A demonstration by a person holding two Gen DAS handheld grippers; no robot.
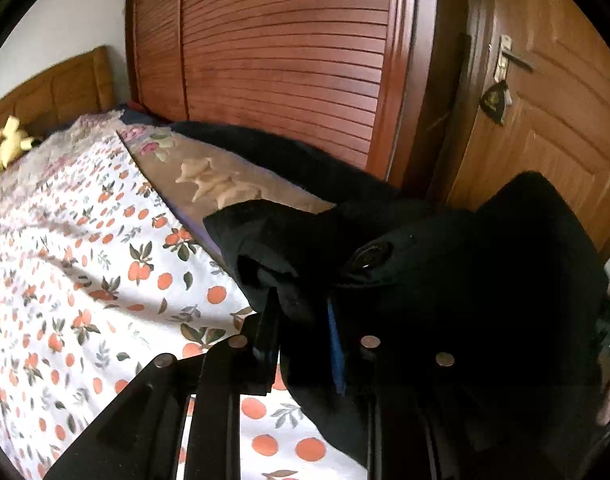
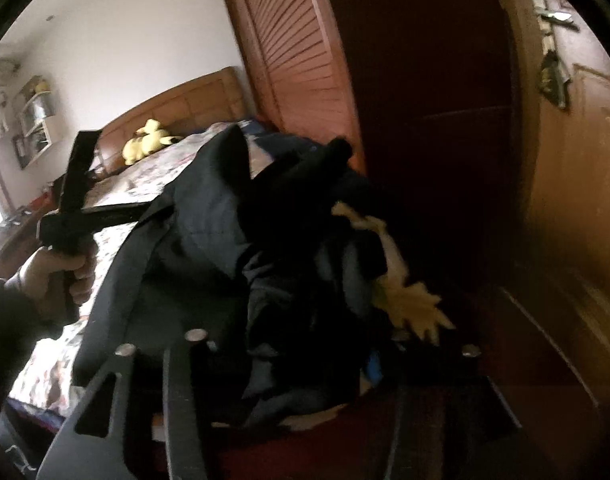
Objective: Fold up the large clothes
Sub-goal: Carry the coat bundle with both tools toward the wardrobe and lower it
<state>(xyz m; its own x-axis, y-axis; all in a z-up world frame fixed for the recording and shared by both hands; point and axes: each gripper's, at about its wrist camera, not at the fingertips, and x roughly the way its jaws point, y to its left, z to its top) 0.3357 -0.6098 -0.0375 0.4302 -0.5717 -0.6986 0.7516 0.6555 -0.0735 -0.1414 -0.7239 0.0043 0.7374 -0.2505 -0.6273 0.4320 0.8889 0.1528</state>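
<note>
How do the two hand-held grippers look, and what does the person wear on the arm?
The left gripper is matte black, with blue pads inside its fingers and round silver bolts on its frame. The right gripper is the same black build with silver bolts. The hand holding the left gripper comes out of a dark sleeve.

Home bedroom: bed (image 1: pixel 85 264), wardrobe (image 1: pixel 281 60).

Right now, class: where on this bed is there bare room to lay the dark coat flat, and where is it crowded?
Free: the orange-print sheet, bordered by the brown flowered blanket and the headboard. Crowded: the side by the wardrobe, where the dark coat bunches over the left claw and the right claw.
</note>
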